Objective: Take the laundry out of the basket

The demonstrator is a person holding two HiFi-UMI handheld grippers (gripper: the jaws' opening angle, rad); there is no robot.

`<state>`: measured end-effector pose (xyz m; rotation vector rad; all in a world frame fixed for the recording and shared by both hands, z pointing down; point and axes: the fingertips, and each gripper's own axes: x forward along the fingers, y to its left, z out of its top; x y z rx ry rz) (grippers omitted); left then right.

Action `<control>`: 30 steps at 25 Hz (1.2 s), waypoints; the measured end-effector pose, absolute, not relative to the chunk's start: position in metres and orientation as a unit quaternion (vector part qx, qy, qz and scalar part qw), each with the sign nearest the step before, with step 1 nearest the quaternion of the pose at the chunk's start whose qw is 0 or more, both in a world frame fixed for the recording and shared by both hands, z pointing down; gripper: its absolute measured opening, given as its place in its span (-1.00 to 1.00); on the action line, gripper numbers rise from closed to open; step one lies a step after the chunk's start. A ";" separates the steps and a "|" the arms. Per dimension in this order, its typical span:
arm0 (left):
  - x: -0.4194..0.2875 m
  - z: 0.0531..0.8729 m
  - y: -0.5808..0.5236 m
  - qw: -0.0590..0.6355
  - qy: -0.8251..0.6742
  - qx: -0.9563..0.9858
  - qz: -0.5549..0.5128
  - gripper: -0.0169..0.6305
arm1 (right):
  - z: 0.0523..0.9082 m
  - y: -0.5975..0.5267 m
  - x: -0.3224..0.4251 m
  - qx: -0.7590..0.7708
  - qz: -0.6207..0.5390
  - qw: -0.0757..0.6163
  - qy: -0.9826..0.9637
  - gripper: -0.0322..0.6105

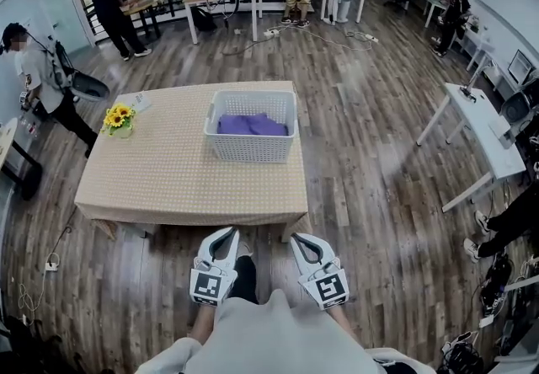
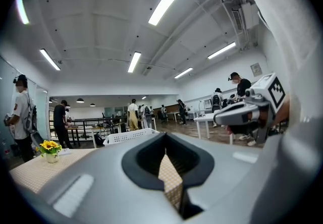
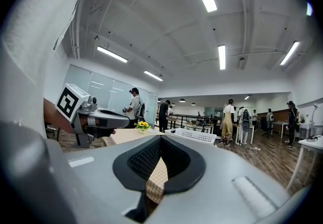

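**Grippers poised short of the laundry basket**

The left gripper [image 1: 227, 233] and the right gripper [image 1: 298, 239] hang just short of the near edge of the table [image 1: 160, 178]. Their jaws are pressed together and empty, and both point level and forward, seemingly ready to reach. The purple laundry [image 1: 251, 125] lies untouched in the white basket [image 1: 250, 150] on the far right of the tabletop. A flower pot [image 1: 119, 120] stands at the far left.

laundry [image 1: 251, 124] in basket [image 1: 250, 150] | basket on table [image 1: 168, 174] | flowers [image 1: 119, 118] left of basket

basket [image 1: 251, 150]: white plastic lattice; laundry [image 1: 253, 125]: purple cloth; tablecloth [image 1: 168, 170]: matt cloth; floor [image 1: 370, 153]: glossy wood
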<state>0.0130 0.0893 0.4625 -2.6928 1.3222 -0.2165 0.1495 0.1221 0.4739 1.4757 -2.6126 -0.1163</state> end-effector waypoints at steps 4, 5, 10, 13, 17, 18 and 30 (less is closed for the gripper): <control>0.008 0.471 0.050 0.059 0.433 -0.897 -0.063 -0.92 | 0.478 0.085 0.139 0.489 -0.041 0.078 -0.868 -0.90; 0.006 0.473 0.037 0.058 0.432 -0.898 -0.061 -0.92 | 0.477 0.073 0.135 0.489 -0.042 0.078 -0.868 -0.90; -0.020 0.483 -0.031 0.054 0.438 -0.894 -0.074 -0.92 | 0.480 0.008 0.110 0.483 -0.042 0.087 -0.870 -0.90; -0.033 0.478 -0.071 0.052 0.439 -0.895 -0.064 -0.92 | 0.472 -0.032 0.097 0.482 -0.038 0.083 -0.872 -0.90; -0.056 0.471 -0.116 0.050 0.439 -0.895 -0.059 -0.92 | 0.462 -0.079 0.076 0.485 -0.037 0.082 -0.870 -0.90; -0.062 0.468 -0.125 0.050 0.438 -0.896 -0.058 -0.92 | 0.462 -0.088 0.071 0.486 -0.034 0.087 -0.869 -0.90; -0.093 0.452 -0.252 0.042 0.414 -0.909 -0.035 -0.92 | 0.448 -0.196 0.052 0.521 -0.037 0.110 -0.846 -0.90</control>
